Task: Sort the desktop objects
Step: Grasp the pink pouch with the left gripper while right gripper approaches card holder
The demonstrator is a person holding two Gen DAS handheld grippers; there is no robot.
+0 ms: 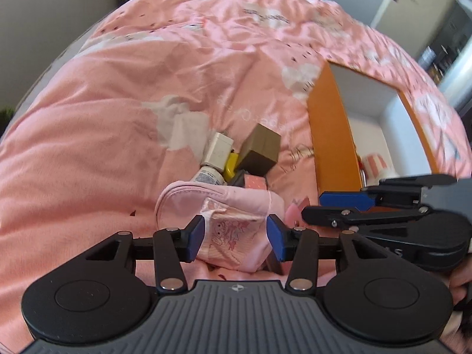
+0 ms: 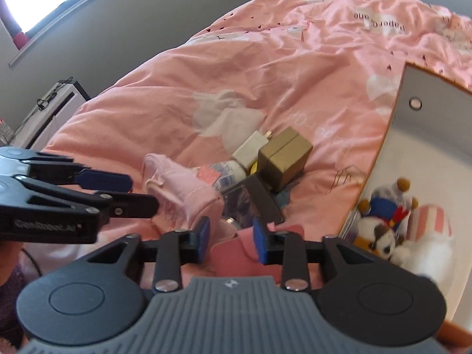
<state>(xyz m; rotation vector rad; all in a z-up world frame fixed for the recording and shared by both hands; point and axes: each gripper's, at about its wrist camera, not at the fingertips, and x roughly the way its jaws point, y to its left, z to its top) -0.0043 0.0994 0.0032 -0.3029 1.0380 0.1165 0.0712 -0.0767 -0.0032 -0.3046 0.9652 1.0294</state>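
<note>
A pink zip pouch (image 1: pixel 218 215) lies on the pink duvet, and my left gripper (image 1: pixel 235 237) is open around its near end, pads beside the fabric. The pouch also shows in the right wrist view (image 2: pixel 180 194). Behind it is a pile: a brown box (image 1: pixel 261 147), a white charger (image 1: pixel 216 150), a yellow item (image 1: pixel 230 163) and a white tube (image 1: pixel 208 177). My right gripper (image 2: pixel 231 240) is open over a darker pink item (image 2: pixel 233 255); whether it touches is unclear. An orange storage box (image 1: pixel 330 135) holds a plush panda (image 2: pixel 380 239) and a striped pink item (image 2: pixel 432 221).
The pink duvet (image 1: pixel 118 103) covers the whole surface in folds. The orange box's white interior wall (image 2: pixel 433 124) rises at the right. A dark flat item (image 2: pixel 259 200) lies by the brown box. A white cabinet (image 2: pixel 47 112) stands at the far left by the wall.
</note>
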